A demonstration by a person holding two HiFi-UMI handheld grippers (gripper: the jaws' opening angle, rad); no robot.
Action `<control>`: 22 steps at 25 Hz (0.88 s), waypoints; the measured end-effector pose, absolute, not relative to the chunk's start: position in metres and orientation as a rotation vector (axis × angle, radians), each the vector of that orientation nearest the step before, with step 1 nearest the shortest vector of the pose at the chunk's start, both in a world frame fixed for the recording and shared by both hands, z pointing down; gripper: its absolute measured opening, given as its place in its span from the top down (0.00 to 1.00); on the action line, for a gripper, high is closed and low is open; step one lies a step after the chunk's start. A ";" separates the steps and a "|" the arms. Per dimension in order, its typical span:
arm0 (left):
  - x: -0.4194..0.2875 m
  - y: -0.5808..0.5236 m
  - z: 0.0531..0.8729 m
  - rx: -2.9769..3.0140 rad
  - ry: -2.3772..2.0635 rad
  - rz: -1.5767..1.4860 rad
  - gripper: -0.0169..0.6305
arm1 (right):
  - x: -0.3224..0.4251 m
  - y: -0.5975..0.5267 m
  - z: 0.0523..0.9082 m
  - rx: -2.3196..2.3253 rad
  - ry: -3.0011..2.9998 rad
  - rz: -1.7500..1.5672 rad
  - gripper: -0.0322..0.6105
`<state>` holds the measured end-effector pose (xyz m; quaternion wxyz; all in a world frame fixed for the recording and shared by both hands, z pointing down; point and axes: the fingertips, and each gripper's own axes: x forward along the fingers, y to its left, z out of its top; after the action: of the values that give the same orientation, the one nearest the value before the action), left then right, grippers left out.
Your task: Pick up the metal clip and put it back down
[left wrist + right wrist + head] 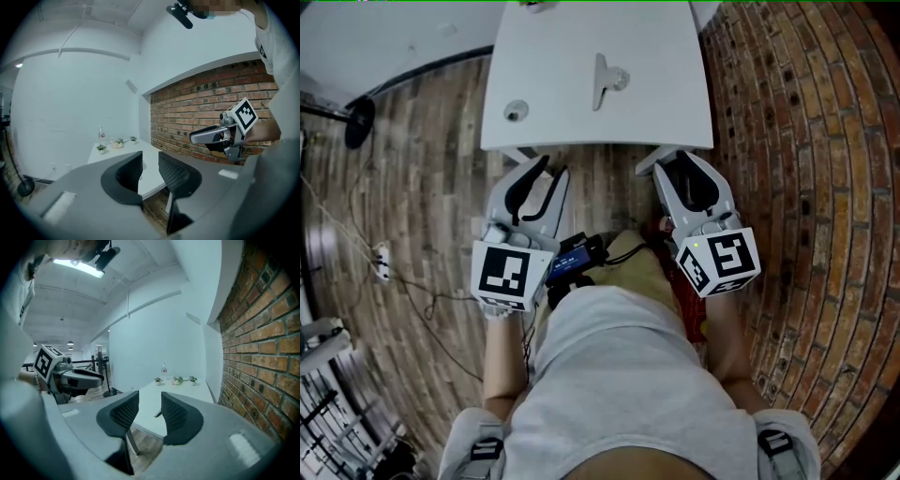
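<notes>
The metal clip [605,80] lies on the white table [666,112], near the middle of its near half. Both grippers hang short of the table's near edge, over the wooden floor. My left gripper [542,167] points at the table's left part, its jaws apart with nothing between them. To its right, my right gripper [668,161] stands open and empty as well. In the right gripper view a small dark slanted shape, probably the clip [157,414], shows on the table [150,404] through the gap of the right gripper [150,414]. The left gripper [150,164] faces the table [151,180].
A small round object [517,112] sits on the table's near left. Small potted plants [178,379] and a bottle [164,367] stand at the far end. A brick wall [806,141] runs along the right. A black stand base [358,122] and cables lie on the floor at left.
</notes>
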<state>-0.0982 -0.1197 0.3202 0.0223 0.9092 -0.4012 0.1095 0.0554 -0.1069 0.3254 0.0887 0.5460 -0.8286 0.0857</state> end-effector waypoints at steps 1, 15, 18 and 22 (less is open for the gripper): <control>-0.098 -0.122 0.319 2.819 -1.242 0.331 0.81 | 0.055 -0.110 0.326 1.618 -2.467 0.253 0.72; -0.077 -0.178 0.331 2.729 -1.320 0.285 0.80 | 0.063 -0.184 0.355 1.449 -2.500 0.341 0.72; -0.079 -0.193 0.339 2.699 -1.344 0.309 0.80 | 0.063 -0.204 0.364 1.414 -2.496 0.362 0.72; -0.079 -0.213 0.350 2.655 -1.374 0.319 0.80 | 0.063 -0.229 0.378 1.368 -2.493 0.402 0.72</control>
<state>-0.0789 -0.2127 0.3505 0.0676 0.8811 -0.4558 0.1059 0.0627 -0.2286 0.3780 0.1345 0.4719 -0.8602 0.1387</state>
